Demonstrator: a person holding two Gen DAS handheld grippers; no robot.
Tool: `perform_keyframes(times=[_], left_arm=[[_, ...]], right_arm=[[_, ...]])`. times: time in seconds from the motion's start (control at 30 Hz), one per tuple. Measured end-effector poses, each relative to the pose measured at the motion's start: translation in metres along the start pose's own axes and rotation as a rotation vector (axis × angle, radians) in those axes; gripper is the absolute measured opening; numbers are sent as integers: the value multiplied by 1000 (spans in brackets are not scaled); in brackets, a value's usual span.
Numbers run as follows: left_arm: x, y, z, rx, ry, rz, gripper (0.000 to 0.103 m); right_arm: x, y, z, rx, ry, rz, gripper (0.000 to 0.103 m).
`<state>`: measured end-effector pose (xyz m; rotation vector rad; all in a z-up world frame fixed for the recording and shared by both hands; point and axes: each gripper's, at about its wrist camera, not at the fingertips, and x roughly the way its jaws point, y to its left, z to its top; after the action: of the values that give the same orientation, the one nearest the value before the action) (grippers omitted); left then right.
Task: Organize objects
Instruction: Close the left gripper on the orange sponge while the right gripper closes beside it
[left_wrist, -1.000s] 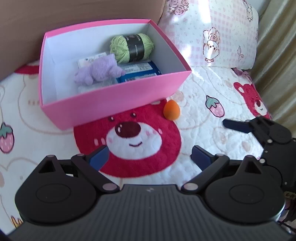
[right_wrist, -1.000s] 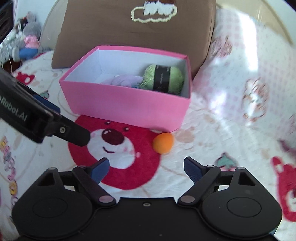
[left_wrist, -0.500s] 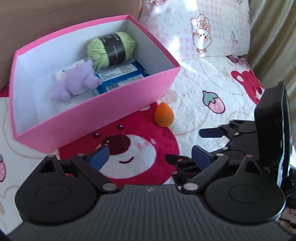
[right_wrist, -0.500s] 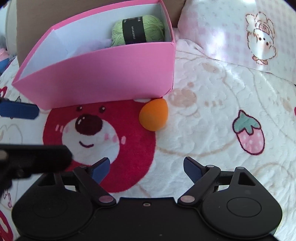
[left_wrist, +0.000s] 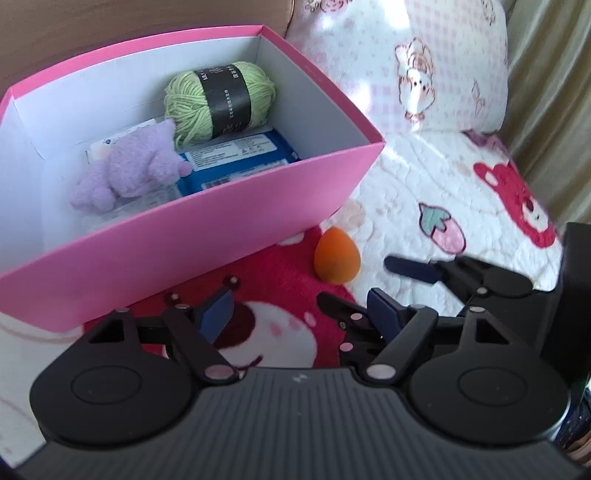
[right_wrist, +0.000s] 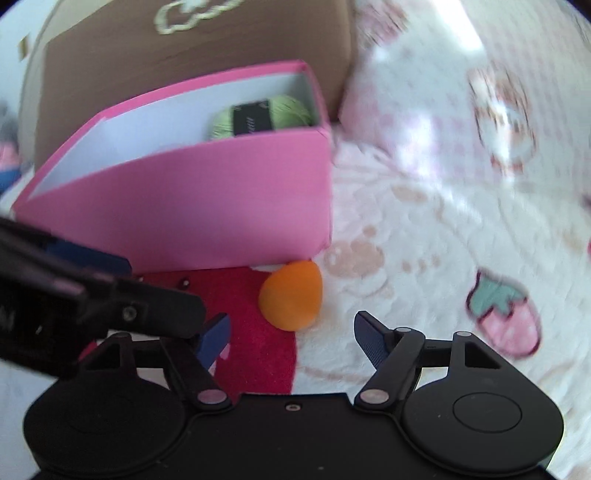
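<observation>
An orange egg-shaped sponge (right_wrist: 291, 295) lies on the red bear print of the blanket, by the near right corner of the pink box (right_wrist: 207, 206). My right gripper (right_wrist: 291, 332) sits low just before the sponge, jaws closing. The sponge is in line with the gap, and the pads stand clear of its sides. My left gripper (left_wrist: 301, 314) hovers over the bear print in front of the pink box (left_wrist: 207, 236), jaws closing with nothing between them. Inside the box are green yarn (left_wrist: 221, 99), a purple plush (left_wrist: 133, 166) and a blue packet (left_wrist: 236, 158). The sponge (left_wrist: 337, 255) shows beyond the right gripper (left_wrist: 369, 284).
The two grippers are close together, the left gripper (right_wrist: 125, 284) crossing just left of the right one. A brown cushion (right_wrist: 207, 44) stands behind the box and a pink checked pillow (left_wrist: 424, 62) lies to its right. A curtain (left_wrist: 554, 110) hangs at the far right.
Both grippers have dropped and come nearer to the box and the sponge. Both pairs of jaws have narrowed. The right gripper now has the sponge just ahead of its fingertips.
</observation>
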<state>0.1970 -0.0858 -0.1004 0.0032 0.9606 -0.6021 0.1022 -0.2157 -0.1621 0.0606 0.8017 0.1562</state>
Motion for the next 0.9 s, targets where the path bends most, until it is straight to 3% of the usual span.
perform_keyframes(times=[0.13,0.23,0.3,0.43,0.57,0.67,0.73,0.9], left_arm=[[9,0,-1,-2,-6,12,77],[16,1,3,-32,12,-11,68],[20,-1,4,-27,5,-7,68],[25,-6,4,-18,-9,-41,62],[28,-22,4,97,-23,-83,61],[30,-24,6,98,-43,-120,61],[35,-20,9,77,-25,-126,53],[51,-5,15,16,25,-136,35]], right_arm=[[11,-7,1,17,16,-30,77],[14,-10,-1,29,14,-23,77],[13,-9,-1,19,-1,-32,77],[6,-1,-1,-32,-27,-33,69],[-1,4,-2,-38,-26,-13,62],[3,7,-3,-68,-32,-21,58],[10,5,-3,-51,-24,-3,51],[17,12,-5,-98,-40,-17,50]])
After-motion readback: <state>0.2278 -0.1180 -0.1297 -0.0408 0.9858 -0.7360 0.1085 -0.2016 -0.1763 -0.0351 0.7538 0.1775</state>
